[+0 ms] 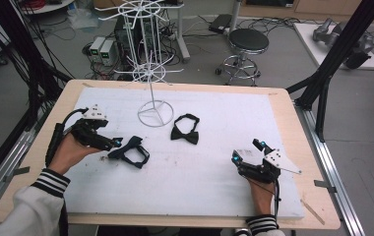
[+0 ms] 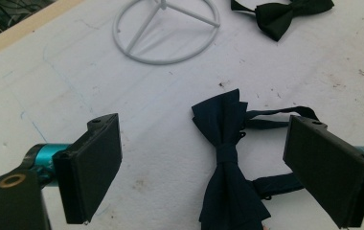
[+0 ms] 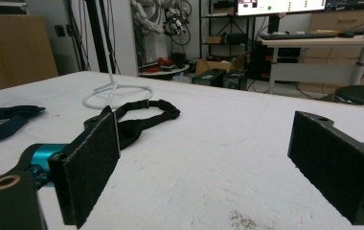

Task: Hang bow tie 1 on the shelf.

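Note:
A navy bow tie lies on the white foam board, left of centre. My left gripper is open right at its left end. In the left gripper view the navy bow tie lies on the board between the open jaws, nearer the right one, and the left gripper does not touch it. A black bow tie lies near the middle, beside the ring base of a white wire rack. My right gripper rests open at the right front. Between the right gripper jaws is only bare board.
The rack's tall stem and hooked arms rise over the board's far side. The wooden table edge frames the board. A stool, cables and black frame struts stand beyond the table.

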`<state>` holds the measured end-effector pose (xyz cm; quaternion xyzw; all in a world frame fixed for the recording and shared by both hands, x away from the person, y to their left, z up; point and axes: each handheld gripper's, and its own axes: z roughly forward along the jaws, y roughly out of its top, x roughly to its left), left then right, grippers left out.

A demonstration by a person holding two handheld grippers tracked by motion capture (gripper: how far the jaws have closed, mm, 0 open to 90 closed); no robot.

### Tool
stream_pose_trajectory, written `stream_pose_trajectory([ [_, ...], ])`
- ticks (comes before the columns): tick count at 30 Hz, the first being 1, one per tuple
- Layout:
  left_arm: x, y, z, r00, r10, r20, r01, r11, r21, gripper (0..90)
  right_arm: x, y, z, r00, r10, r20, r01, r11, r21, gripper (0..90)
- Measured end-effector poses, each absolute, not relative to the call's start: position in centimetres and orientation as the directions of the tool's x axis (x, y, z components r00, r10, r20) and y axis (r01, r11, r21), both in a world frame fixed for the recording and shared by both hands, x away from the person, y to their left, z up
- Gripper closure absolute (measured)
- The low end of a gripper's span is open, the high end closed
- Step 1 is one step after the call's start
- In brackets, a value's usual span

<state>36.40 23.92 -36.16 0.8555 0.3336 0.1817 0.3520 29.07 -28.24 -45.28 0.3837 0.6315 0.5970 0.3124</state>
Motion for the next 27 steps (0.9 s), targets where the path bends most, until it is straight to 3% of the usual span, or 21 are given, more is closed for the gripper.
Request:
stream_pose_trajectory([
  [23, 38.6, 21.2, -38.8, 0.743, 0.667, 0.048, 0.54, -0.64, 0.547, 14.7, 29.1, -28.2, -45.3, -0.511, 0.857, 0.064, 0.111, -0.008, 0.994, 10.0],
  [27, 38.9, 21.0, -39.3, 0.75, 0.66, 0.037, 0.548, -0.652, 0.524, 18.9, 29.1, -28.2, -45.3, -0.511, 0.857, 0.065, 0.112, -0.008, 0.994, 10.0],
])
